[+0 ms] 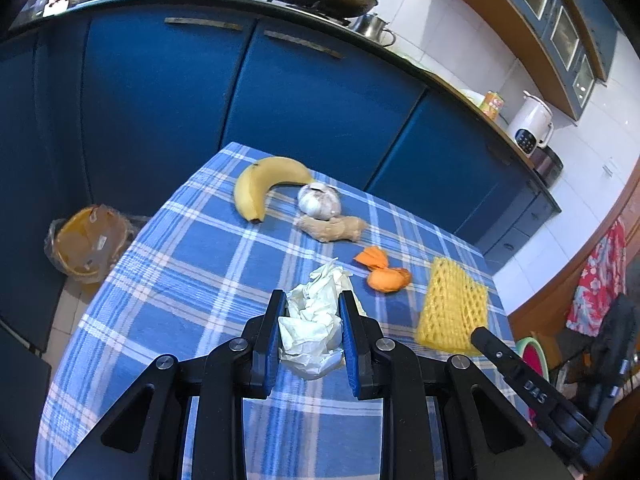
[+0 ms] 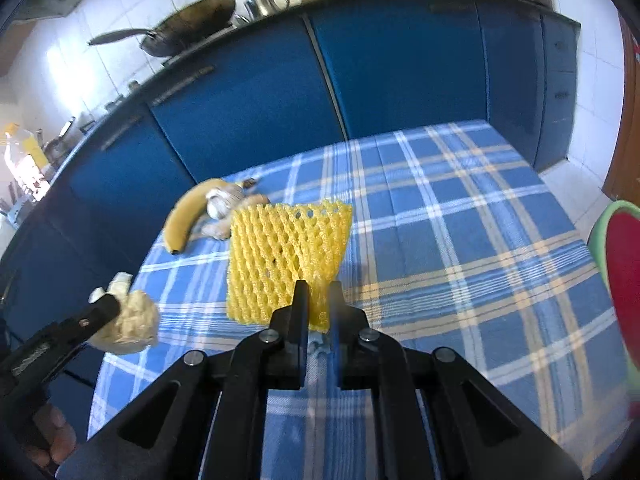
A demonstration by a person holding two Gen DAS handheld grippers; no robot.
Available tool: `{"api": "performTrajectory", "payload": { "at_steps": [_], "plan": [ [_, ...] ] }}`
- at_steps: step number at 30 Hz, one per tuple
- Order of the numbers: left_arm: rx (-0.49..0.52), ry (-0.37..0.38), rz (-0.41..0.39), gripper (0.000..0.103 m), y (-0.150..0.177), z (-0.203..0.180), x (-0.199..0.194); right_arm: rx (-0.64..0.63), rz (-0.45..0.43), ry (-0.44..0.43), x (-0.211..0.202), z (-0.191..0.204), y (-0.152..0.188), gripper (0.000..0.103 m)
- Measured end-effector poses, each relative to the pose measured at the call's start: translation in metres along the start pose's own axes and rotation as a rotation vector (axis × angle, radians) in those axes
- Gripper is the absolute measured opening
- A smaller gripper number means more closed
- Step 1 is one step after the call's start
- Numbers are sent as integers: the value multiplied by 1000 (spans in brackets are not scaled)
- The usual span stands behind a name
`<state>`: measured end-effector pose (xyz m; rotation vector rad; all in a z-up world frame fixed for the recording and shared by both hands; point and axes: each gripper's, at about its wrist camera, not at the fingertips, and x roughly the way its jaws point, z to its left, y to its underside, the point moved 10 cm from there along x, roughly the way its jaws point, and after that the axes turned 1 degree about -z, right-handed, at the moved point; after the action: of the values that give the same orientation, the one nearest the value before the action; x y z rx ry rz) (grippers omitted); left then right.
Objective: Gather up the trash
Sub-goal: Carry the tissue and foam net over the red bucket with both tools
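Note:
My left gripper (image 1: 313, 300) is shut on a crumpled white tissue (image 1: 314, 326) just above the blue checked tablecloth (image 1: 200, 264). The tissue also shows in the right wrist view (image 2: 128, 322), held by the left gripper (image 2: 106, 306). My right gripper (image 2: 318, 290) is shut on the near edge of a yellow foam fruit net (image 2: 282, 260), which lies on the cloth. The net shows in the left wrist view (image 1: 454, 306), with the right gripper (image 1: 480, 336) at its near corner. An orange wrapper (image 1: 382, 270) lies between tissue and net.
A banana (image 1: 260, 188), a garlic bulb (image 1: 320, 200) and a ginger piece (image 1: 334, 228) lie at the table's far end. A bin lined with a plastic bag (image 1: 86, 244) stands on the floor left of the table. Blue cabinets (image 1: 280, 92) stand behind.

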<state>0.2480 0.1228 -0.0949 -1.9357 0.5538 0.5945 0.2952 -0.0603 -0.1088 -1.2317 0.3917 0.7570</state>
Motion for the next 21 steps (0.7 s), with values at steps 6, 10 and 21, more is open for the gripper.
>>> {"api": "performTrajectory", "payload": {
  "at_steps": [6, 10, 21],
  "plan": [
    [28, 28, -9, 27, 2, -20, -9, -32, -46, -24, -34, 7, -5, 12],
    [46, 45, -12, 27, 4, -33, -16, -53, -71, -26, -56, 7, -6, 12],
    [95, 74, -5, 27, 7, -70, -29, -74, -122, -30, -106, -6, -11, 12]
  ]
}}
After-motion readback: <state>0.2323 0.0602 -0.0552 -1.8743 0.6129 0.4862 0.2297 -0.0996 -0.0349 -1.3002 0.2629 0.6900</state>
